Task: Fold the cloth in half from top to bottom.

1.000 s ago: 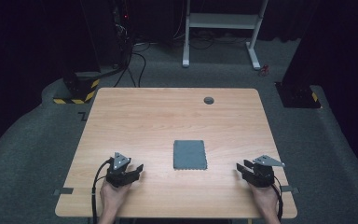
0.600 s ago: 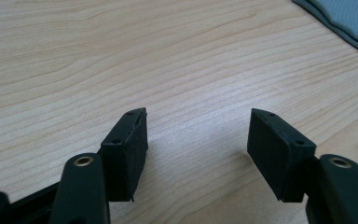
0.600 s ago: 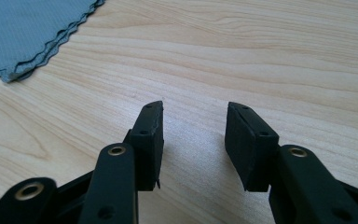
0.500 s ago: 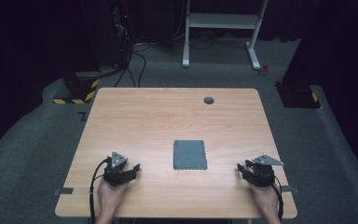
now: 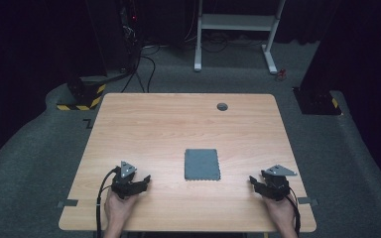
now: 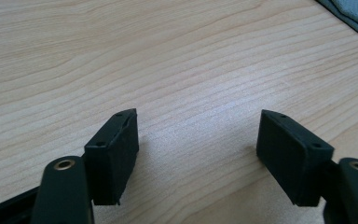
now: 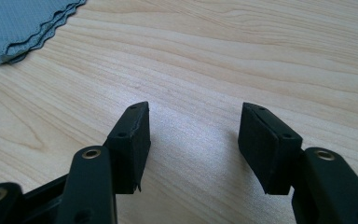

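Both my grippers just opened up, nothing between the jaws: left gripper [image 5: 146, 179] near the table's [image 5: 178, 119] front-left corner, right gripper [image 5: 252, 181] front-right. Folded grey cloth [image 5: 202, 164] lies between them.

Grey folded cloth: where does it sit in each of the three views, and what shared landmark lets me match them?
High view: the grey folded cloth lies flat near the table's middle, between the two grippers.
Left gripper view: its corner is at the top right edge, far beyond the open jaws.
Right gripper view: its scalloped, layered corner is at the top left.
Shared landmark: the light wood-grain table top.
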Available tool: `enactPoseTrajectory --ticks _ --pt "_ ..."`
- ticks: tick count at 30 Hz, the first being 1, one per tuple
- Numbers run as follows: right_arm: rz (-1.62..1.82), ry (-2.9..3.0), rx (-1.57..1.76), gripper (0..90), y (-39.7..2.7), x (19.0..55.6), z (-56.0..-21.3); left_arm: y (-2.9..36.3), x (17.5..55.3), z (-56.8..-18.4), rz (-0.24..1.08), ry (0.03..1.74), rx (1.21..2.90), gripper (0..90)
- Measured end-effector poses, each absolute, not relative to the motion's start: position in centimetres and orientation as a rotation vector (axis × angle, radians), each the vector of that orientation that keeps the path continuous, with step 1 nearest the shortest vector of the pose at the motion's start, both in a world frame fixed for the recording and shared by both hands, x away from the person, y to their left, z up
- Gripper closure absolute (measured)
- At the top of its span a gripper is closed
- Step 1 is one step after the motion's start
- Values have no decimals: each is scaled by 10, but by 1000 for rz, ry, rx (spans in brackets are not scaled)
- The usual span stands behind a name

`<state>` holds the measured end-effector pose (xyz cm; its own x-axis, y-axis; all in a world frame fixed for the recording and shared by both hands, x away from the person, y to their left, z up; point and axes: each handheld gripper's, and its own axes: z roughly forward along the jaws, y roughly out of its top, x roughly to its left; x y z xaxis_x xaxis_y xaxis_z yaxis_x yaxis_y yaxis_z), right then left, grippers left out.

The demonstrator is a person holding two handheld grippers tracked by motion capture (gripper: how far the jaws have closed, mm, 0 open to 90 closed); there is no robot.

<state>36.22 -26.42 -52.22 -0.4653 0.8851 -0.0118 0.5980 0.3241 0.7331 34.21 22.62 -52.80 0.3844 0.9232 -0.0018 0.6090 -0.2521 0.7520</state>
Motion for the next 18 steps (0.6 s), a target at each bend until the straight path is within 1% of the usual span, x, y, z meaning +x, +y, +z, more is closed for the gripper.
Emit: enactPoseTrajectory --ticks 6,18 --pt "934 2171 1333 385 -264 363 -522 226 342 -528 595 1320 1962 285" --pt "933 2171 1334 382 -264 362 -522 228 342 -528 576 1322 1951 282"
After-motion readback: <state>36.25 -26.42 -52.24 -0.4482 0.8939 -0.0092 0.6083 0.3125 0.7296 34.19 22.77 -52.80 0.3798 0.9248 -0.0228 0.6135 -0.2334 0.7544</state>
